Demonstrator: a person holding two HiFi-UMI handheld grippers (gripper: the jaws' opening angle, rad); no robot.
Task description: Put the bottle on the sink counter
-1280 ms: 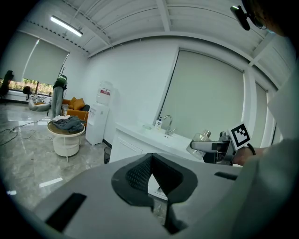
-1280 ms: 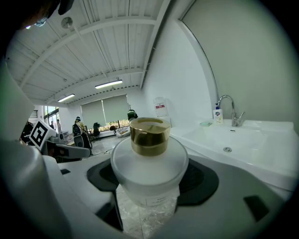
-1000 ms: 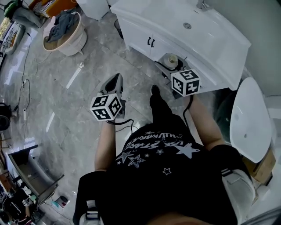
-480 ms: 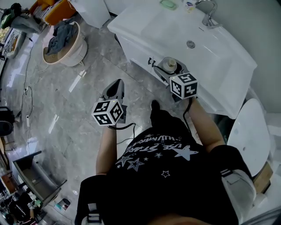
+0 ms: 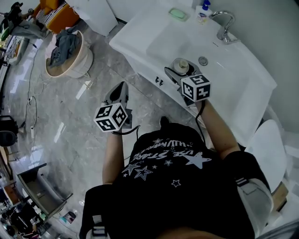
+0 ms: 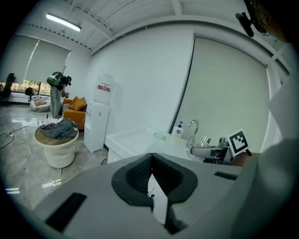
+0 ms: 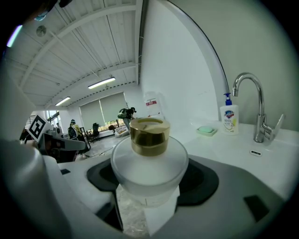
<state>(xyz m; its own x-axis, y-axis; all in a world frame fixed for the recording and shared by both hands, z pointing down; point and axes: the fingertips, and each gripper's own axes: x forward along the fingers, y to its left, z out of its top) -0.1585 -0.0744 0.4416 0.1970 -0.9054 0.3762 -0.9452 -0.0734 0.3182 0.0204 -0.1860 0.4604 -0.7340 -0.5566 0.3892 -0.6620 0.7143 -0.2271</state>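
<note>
A frosted round bottle (image 7: 148,163) with a gold cap (image 7: 149,135) sits upright between the jaws of my right gripper (image 7: 149,186), which is shut on it. In the head view the bottle (image 5: 181,66) hangs over the front edge of the white sink counter (image 5: 243,93), beside the basin (image 5: 168,44). My left gripper (image 5: 120,93) is held over the floor to the left of the cabinet; its jaws are shut with nothing between them (image 6: 152,184).
On the counter stand a faucet (image 5: 225,25), a soap dispenser (image 5: 202,13) and a green soap dish (image 5: 178,15). A laundry basket with clothes (image 5: 67,49) stands on the floor at left. A white toilet lid (image 5: 268,147) lies at right.
The right gripper with the bottle has moved from in front of the cabinet to above the counter's front edge. The left gripper has hardly shifted.
</note>
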